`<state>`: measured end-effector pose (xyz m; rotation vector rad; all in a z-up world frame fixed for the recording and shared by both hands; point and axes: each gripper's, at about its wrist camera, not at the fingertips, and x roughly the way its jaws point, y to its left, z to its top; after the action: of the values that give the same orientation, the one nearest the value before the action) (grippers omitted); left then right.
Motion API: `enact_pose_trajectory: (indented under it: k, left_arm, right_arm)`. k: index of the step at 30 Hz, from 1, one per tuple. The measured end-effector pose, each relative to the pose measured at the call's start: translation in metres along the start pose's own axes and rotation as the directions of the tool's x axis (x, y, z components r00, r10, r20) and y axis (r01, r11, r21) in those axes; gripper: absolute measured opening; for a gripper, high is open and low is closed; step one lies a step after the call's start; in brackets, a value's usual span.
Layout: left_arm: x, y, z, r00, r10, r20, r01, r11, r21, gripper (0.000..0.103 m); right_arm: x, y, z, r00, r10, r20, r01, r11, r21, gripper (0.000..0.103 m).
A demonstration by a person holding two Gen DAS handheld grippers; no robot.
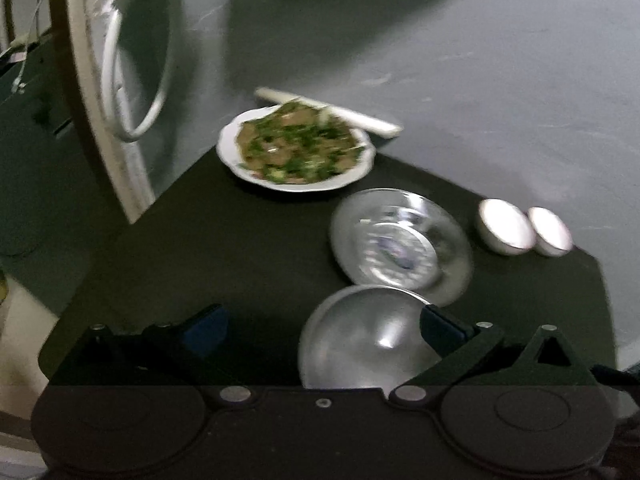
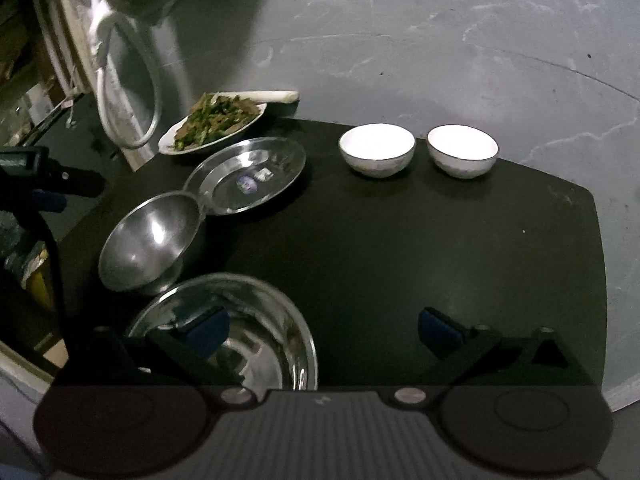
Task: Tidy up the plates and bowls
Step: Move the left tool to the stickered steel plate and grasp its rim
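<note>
While both white bowls (image 2: 377, 150) sit empty, greens fill the white plate (image 1: 295, 148)

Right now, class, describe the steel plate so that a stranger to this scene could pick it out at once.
Start at the black table and find the white plate of greens at its far left corner. The steel plate lies just in front of that dish, its near edge by a steel bowl. Unlike the deep bowls around it, it is shallow, flat and shiny, with a small sticker in its middle.
</note>
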<state>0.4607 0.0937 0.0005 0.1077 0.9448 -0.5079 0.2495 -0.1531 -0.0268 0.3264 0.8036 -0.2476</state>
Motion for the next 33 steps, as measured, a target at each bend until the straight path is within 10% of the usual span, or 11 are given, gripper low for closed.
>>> enact_pose_trajectory:
  k: [33]
  left_arm:
    - [0.135, -0.001, 0.069, 0.986, 0.040, -0.160, -0.035, 0.999, 0.036, 0.102]
  right_arm:
    - [0.140, 0.012, 0.088, 0.998, 0.059, -0.020, -0.054, 0.982, 0.178, 0.090]
